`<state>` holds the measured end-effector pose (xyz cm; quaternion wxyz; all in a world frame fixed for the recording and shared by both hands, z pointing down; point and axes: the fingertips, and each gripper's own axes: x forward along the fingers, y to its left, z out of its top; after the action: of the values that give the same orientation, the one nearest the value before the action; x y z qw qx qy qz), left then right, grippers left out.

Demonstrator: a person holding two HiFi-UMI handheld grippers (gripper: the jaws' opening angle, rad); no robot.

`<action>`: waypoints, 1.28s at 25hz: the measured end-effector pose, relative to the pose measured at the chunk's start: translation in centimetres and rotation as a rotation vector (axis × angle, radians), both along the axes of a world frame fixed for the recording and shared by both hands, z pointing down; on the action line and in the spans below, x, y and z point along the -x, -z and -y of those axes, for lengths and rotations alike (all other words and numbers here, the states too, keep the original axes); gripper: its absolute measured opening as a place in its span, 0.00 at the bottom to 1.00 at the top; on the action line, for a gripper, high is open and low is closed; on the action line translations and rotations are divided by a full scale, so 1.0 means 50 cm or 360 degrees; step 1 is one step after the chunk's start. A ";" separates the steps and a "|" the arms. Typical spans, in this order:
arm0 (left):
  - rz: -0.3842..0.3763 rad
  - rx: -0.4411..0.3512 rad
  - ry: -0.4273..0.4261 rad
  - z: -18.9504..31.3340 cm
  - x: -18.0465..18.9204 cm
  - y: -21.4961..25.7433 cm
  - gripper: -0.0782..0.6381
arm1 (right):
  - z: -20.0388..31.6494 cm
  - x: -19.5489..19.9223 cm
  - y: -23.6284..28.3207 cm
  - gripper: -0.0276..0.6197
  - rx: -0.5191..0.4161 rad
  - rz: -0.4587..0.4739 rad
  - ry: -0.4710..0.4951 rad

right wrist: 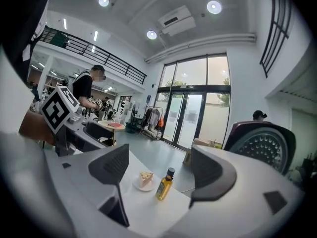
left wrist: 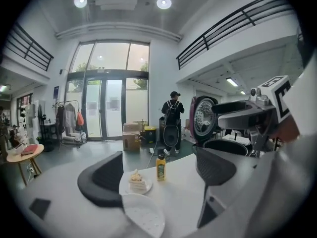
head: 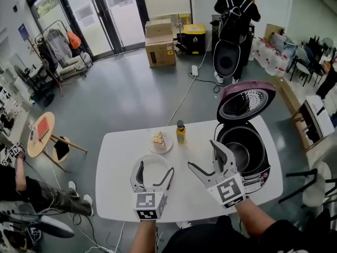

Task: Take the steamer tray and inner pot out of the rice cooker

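The rice cooker stands on the right side of the white table, its purple lid raised. Inside it sits the dark inner pot. A white perforated steamer tray lies flat on the table to the cooker's left. My left gripper hangs above that tray, open and holding nothing; in the left gripper view the tray shows below the left gripper. My right gripper is open and empty at the cooker's left rim. The right gripper looks level across the table.
A plate with a cake slice and a small yellow bottle stand at the table's far edge. A person with a backpack stands beyond, by cardboard boxes. A cable runs across the floor. A round side table is at left.
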<state>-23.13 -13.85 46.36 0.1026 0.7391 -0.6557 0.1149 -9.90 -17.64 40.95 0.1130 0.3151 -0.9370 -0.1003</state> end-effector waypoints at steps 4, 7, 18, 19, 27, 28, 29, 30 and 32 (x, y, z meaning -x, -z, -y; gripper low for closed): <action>-0.0060 0.0015 -0.0119 0.018 -0.098 0.019 0.76 | 0.014 -0.086 0.022 0.61 0.0043 0.0017 -0.0063; -0.0038 0.0039 -0.0194 0.033 -0.168 0.016 0.76 | 0.026 -0.153 0.028 0.61 0.0066 0.0007 -0.0109; -0.0351 0.0200 -0.0415 0.099 -0.383 -0.023 0.72 | 0.104 -0.407 -0.023 0.61 0.0273 -0.0043 -0.0298; -0.0395 0.0224 -0.0421 0.106 -0.398 -0.029 0.72 | 0.113 -0.427 -0.033 0.61 0.0308 -0.0039 -0.0304; -0.0836 0.0464 -0.0463 0.149 -0.478 -0.088 0.70 | 0.187 -0.567 -0.130 0.61 0.0725 0.0042 -0.0325; -0.0911 0.0495 -0.0461 0.154 -0.482 -0.097 0.70 | 0.194 -0.578 -0.144 0.61 0.0804 0.0073 -0.0312; -0.0994 0.0526 -0.0457 0.158 -0.484 -0.106 0.70 | 0.200 -0.586 -0.160 0.61 0.0890 0.0109 -0.0296; -0.1077 0.0557 -0.0452 0.161 -0.487 -0.114 0.70 | 0.205 -0.594 -0.175 0.61 0.0981 0.0148 -0.0277; -0.1220 0.0616 -0.0437 0.167 -0.491 -0.129 0.69 | 0.212 -0.607 -0.206 0.61 0.1165 0.0235 -0.0241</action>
<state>1.40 -22.21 52.81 0.4582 0.7757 -0.4326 -0.0340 20.45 -28.24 51.24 0.1574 0.3286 -0.8905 0.2726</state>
